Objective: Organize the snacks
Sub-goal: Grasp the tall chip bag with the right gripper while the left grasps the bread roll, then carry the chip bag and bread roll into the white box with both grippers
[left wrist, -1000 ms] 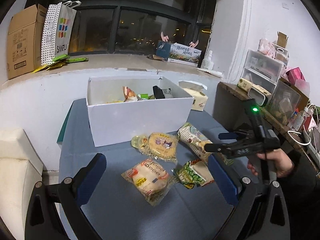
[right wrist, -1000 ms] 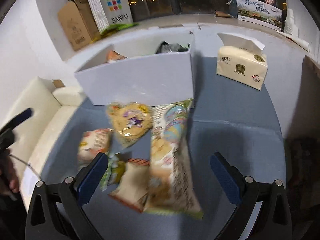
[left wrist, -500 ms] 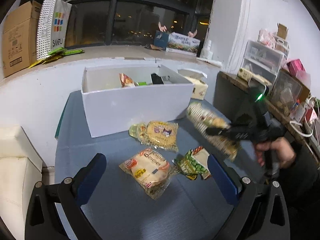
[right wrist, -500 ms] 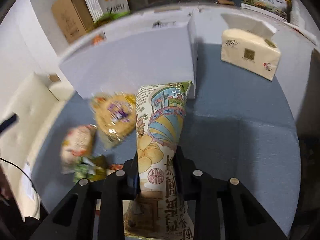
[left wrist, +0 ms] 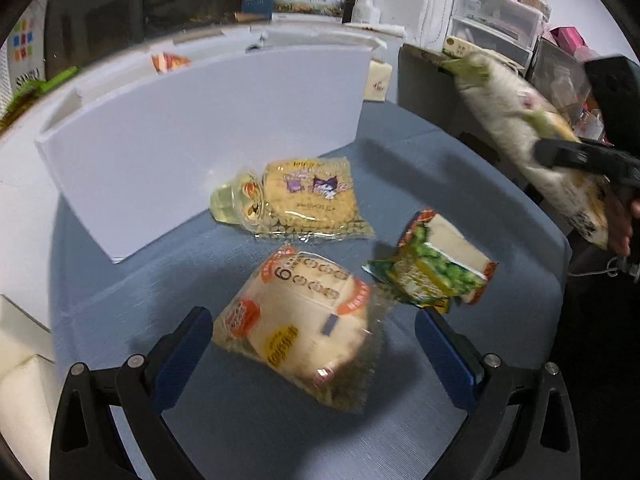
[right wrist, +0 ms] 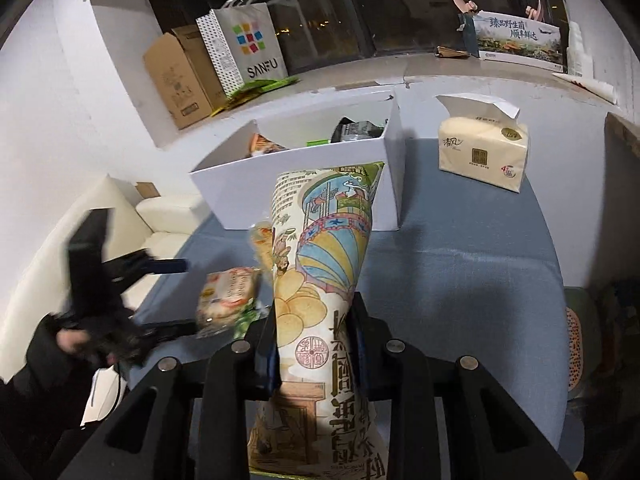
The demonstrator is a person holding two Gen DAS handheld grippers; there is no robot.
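Observation:
My right gripper point(right wrist: 314, 340) is shut on a long illustrated chip bag point(right wrist: 324, 248) and holds it in the air, pointing toward the white box point(right wrist: 304, 176); the bag also shows at the right of the left wrist view point(left wrist: 528, 128). My left gripper point(left wrist: 312, 344) is open, low over the blue table, its fingers on either side of a clear pack of pale cakes point(left wrist: 296, 316). A green snack pack point(left wrist: 432, 268) lies to its right. A yellow cookie pack point(left wrist: 308, 196) and a small jelly cup point(left wrist: 240, 204) lie near the white box point(left wrist: 208, 136).
The white box holds several snacks point(right wrist: 352, 130). A tissue pack point(right wrist: 482, 152) stands on the table right of the box. A cardboard box point(right wrist: 176, 76) and a SANFU bag point(right wrist: 244, 48) stand on the sill behind. Drawers and clutter point(left wrist: 496, 20) are at the right.
My right gripper has lifted the chip bag off the table and raised it. My left gripper has moved forward and down to the cake pack.

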